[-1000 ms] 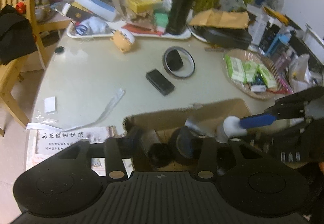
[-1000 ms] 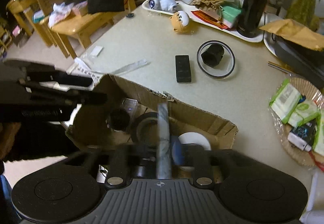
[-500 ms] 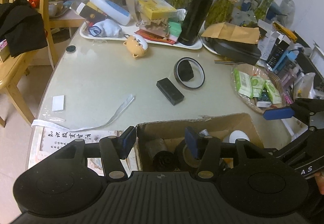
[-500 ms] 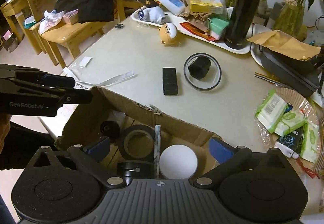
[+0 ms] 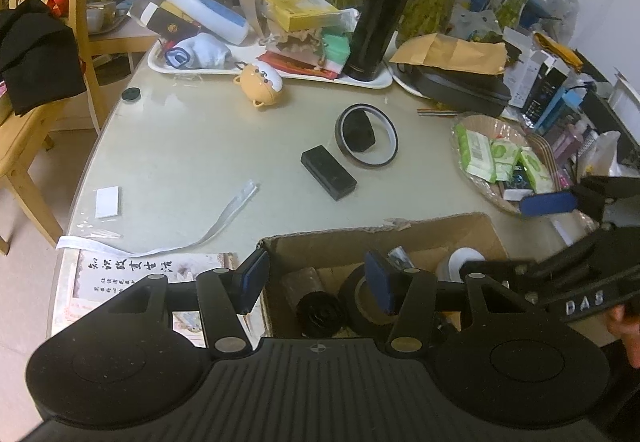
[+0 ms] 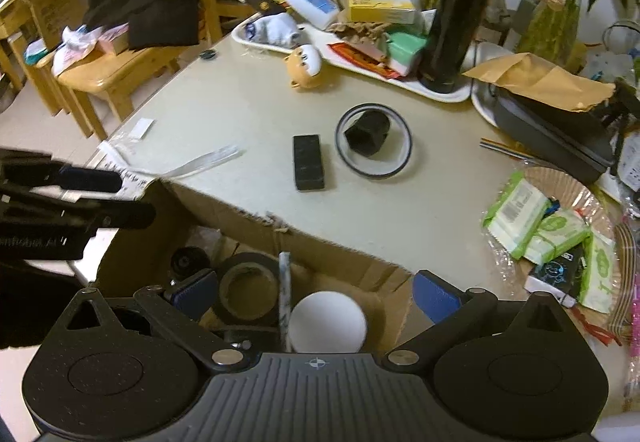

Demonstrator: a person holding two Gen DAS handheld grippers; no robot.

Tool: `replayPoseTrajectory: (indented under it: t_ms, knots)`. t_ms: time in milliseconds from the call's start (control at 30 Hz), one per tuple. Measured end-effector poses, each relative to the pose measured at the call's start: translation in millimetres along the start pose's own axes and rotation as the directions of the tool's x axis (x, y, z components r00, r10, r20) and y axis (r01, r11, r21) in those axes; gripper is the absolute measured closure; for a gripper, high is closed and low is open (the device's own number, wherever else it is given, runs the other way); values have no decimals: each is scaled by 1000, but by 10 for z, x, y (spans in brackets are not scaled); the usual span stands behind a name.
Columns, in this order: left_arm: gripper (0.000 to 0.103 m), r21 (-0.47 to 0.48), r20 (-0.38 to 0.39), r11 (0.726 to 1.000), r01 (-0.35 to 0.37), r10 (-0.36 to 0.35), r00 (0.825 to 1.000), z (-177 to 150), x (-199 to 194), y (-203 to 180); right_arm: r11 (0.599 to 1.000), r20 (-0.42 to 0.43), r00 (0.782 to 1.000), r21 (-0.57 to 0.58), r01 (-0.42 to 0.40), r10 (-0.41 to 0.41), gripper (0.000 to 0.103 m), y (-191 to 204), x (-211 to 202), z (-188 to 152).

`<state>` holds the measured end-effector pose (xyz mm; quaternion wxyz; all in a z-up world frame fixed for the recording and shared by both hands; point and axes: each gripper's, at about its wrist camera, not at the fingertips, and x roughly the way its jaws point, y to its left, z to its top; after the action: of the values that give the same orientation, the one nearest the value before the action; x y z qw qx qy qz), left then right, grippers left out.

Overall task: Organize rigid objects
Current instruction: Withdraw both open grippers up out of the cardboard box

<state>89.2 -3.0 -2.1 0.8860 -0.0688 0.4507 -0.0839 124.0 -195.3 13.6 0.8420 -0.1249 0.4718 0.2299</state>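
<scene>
Cluttered table [image 6: 248, 114] behind, our right gripper [image 6: 316, 292] has just sprung wide, dropping the slim stick [image 6: 284, 282] into the cardboard box [image 6: 340, 254]; left gripper [image 5: 316, 278] hangs part-open, empty.

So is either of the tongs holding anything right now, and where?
Nothing. The right tongs have just opened wide over the cardboard box. The left tongs straddle its wall without pressing on it.

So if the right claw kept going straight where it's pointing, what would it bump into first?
Probably the stuff in the cardboard box: the right claw hangs open over it, and the white ball sits between its fingers. Depth is hard to judge.
</scene>
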Motion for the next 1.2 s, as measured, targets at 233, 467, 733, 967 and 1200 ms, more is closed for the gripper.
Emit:
replayPoseTrajectory:
  t_ms: [233, 467, 733, 967, 1200]
  knots:
    - [51, 19, 3, 1000, -7, 7, 1000, 2, -7, -44, 998, 29, 998, 36, 49, -50, 0, -74, 30, 74]
    - [51, 31, 0, 999, -9, 9, 1000, -3, 5, -76, 992, 30, 995, 83, 90, -93, 0, -165, 75, 117]
    - [51, 40, -6, 999, -13, 13, 1000, -8, 7, -101, 988, 23, 993, 101, 113, -116, 0, -192, 115, 127]
    - [51, 40, 1, 999, 0, 0, 1000, -11, 4, -118, 987, 41, 992, 112, 116, -121, 0, -235, 124, 155]
    - [51, 30, 6, 999, 21, -21, 1000, -19, 14, -109, 975, 74, 988, 188, 117, -133, 0, -421, 116, 185]
